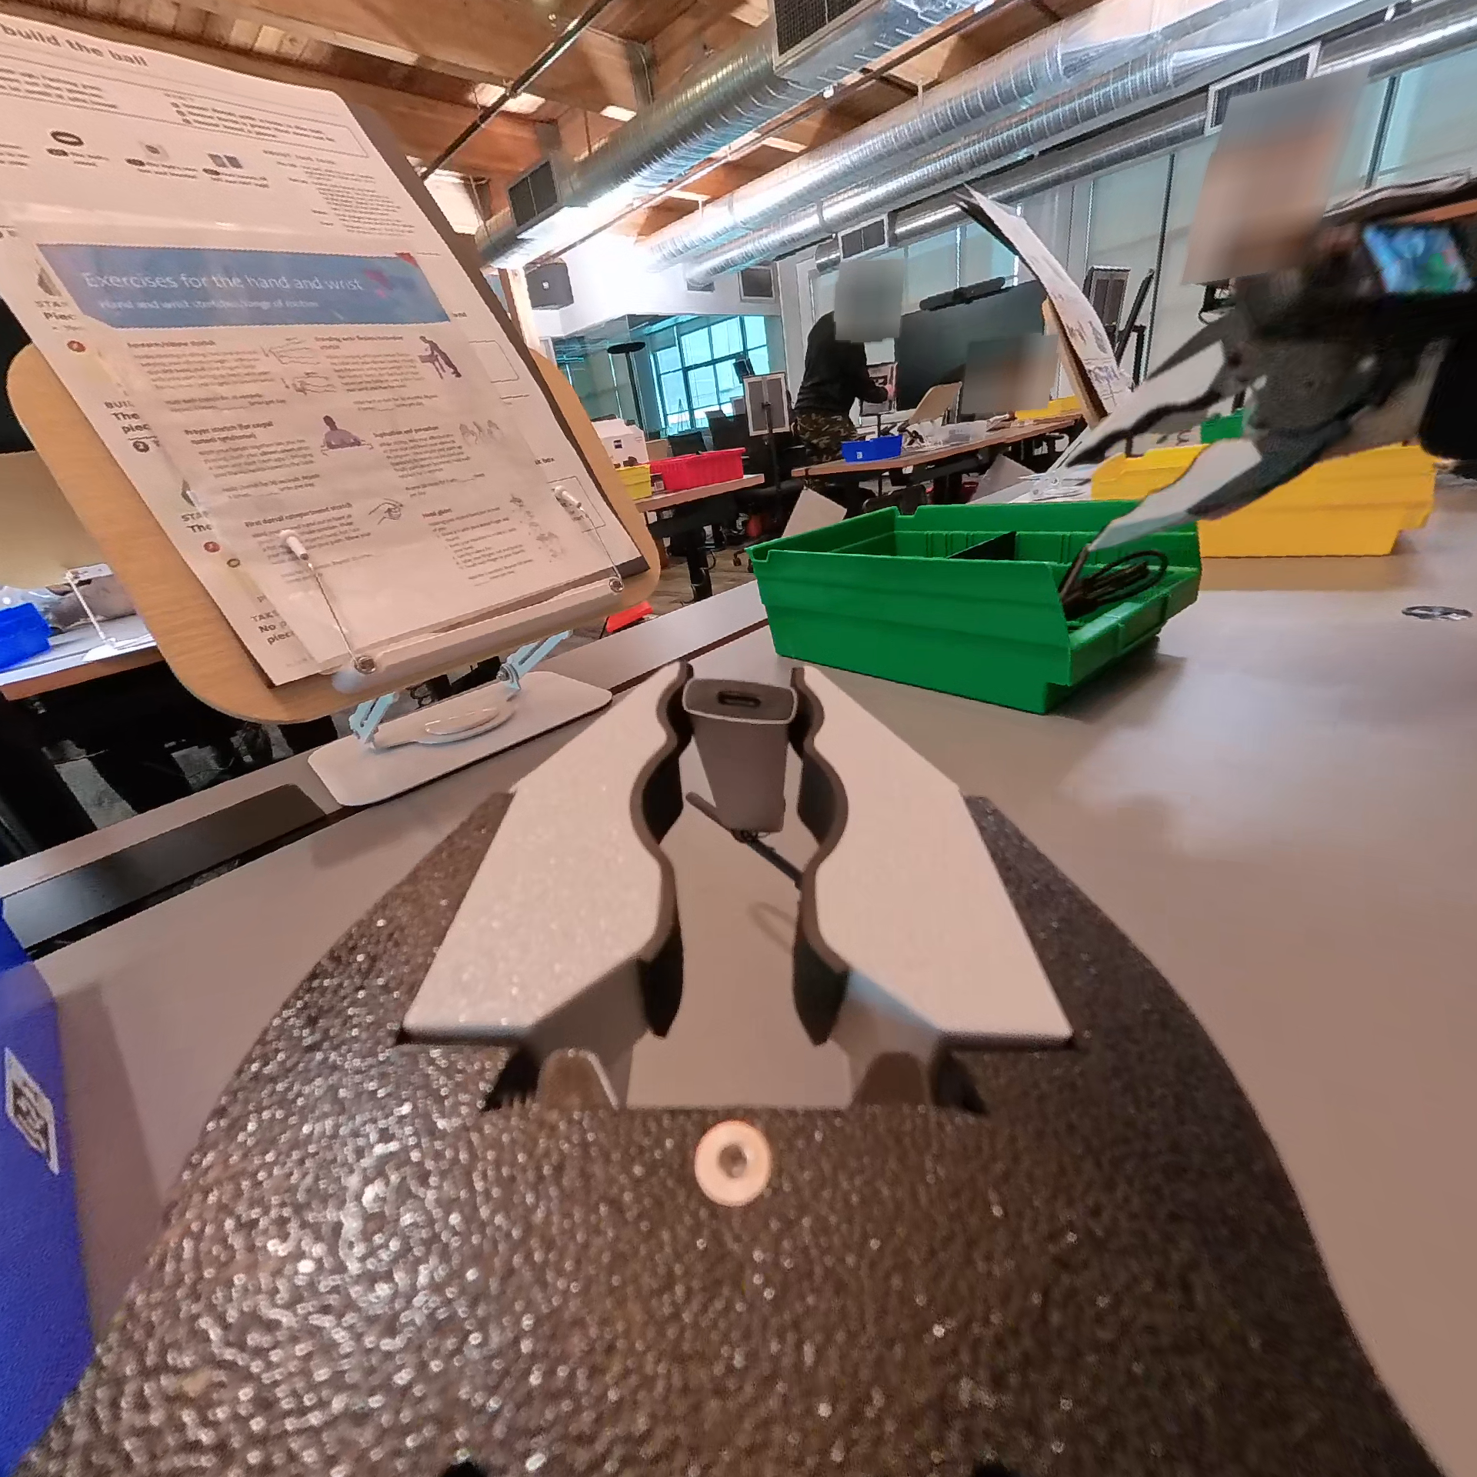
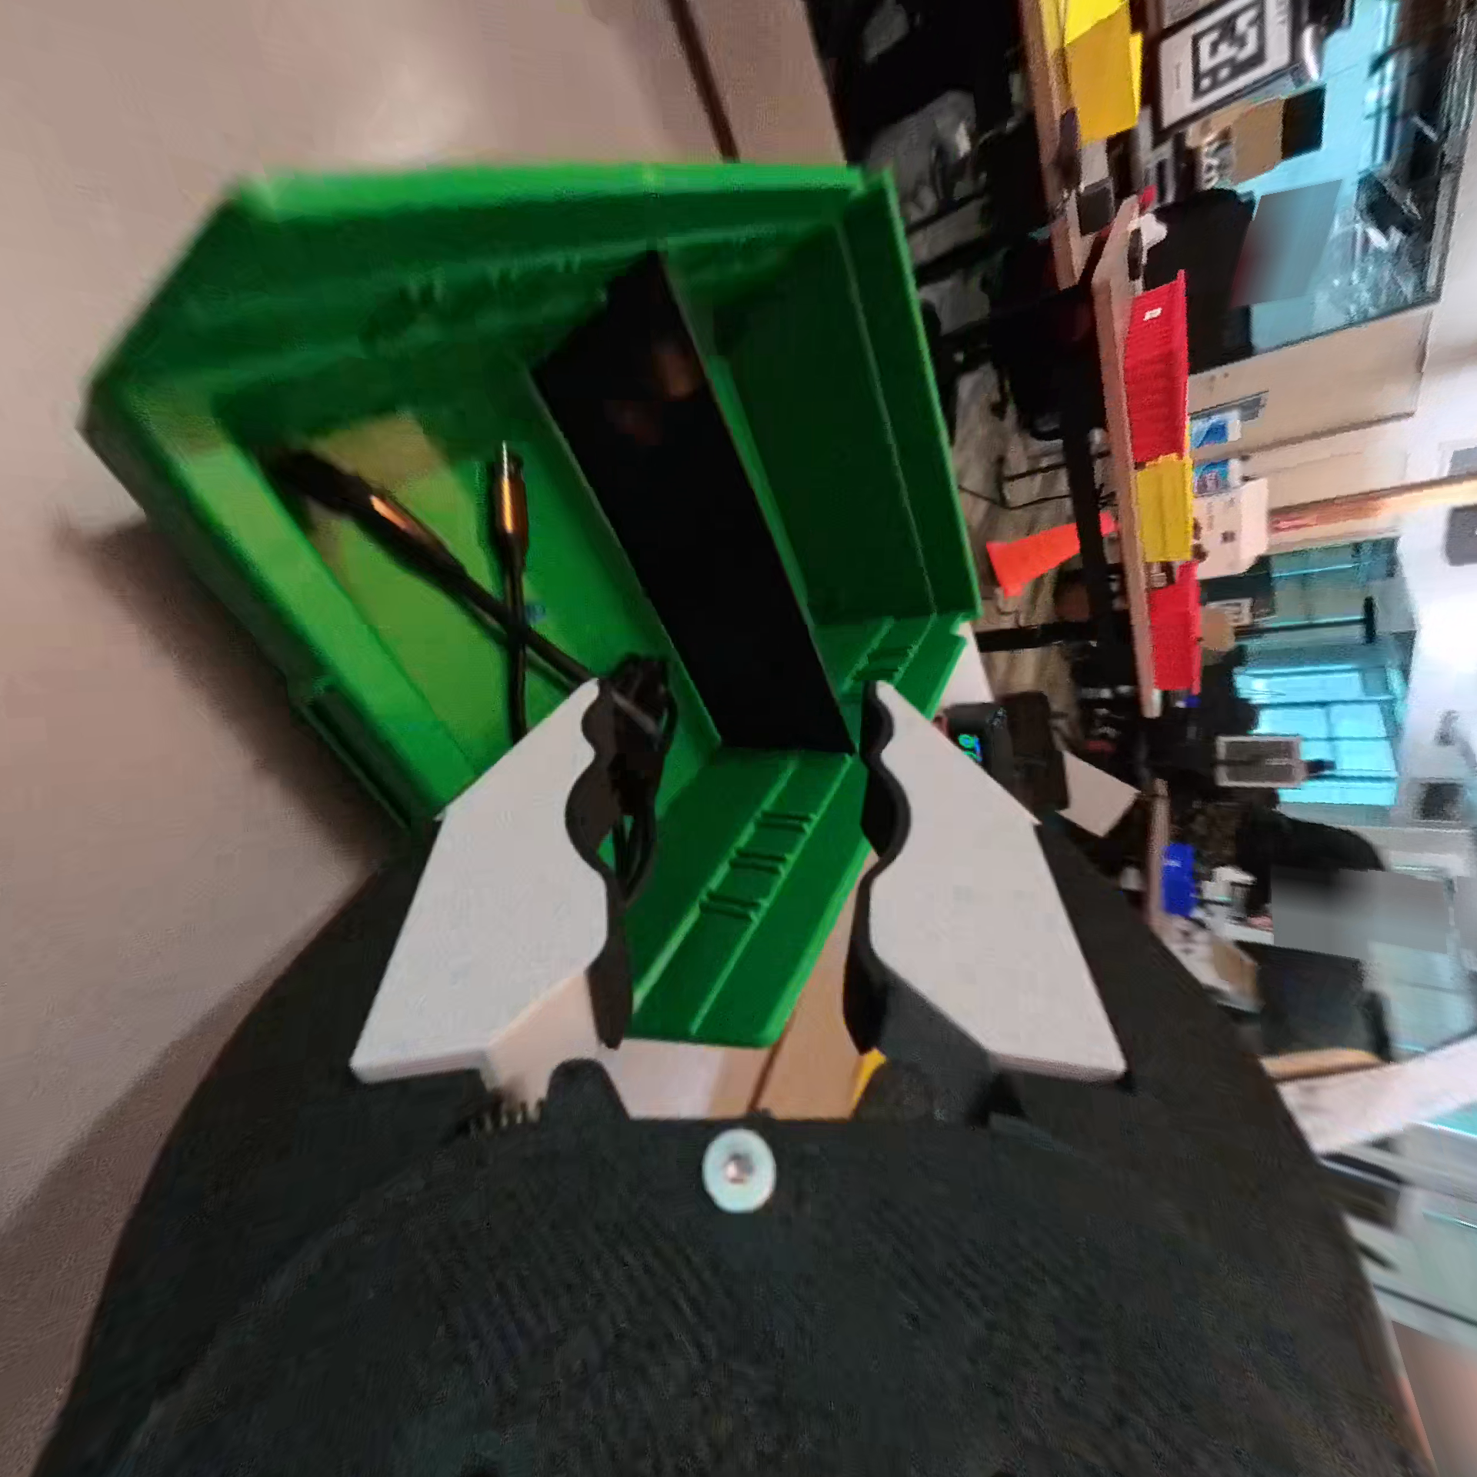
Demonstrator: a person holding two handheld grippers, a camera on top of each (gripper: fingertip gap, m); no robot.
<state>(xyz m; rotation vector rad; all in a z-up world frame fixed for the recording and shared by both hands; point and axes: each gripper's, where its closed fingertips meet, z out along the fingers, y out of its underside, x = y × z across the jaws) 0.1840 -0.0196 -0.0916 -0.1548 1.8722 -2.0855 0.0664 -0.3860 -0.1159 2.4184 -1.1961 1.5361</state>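
Observation:
My left gripper (image 1: pixel 739 679) is shut on a small grey adapter (image 1: pixel 739 751) with a port on its top face and a thin dark lead hanging below it, held above the grey table (image 1: pixel 1199 879). A green bin (image 1: pixel 903 631) stands to the right of it, split by a black divider (image 1: pixel 987 547). My right gripper (image 1: pixel 1111 543) reaches into the bin's right end over black cables (image 1: pixel 1119 579). In the right wrist view my right gripper (image 2: pixel 735 703) is open over the green bin (image 2: pixel 447 240). A bundled black cable (image 2: pixel 635 767) lies against its left finger, and loose cables (image 2: pixel 511 607) lie beyond.
A wooden document stand with printed sheets (image 1: pixel 320 447) on a white base (image 1: pixel 479 735) stands at the left. A yellow bin (image 1: pixel 1319 503) sits behind the green one. A blue bin (image 1: pixel 32 1159) is at the left edge. People work at far benches.

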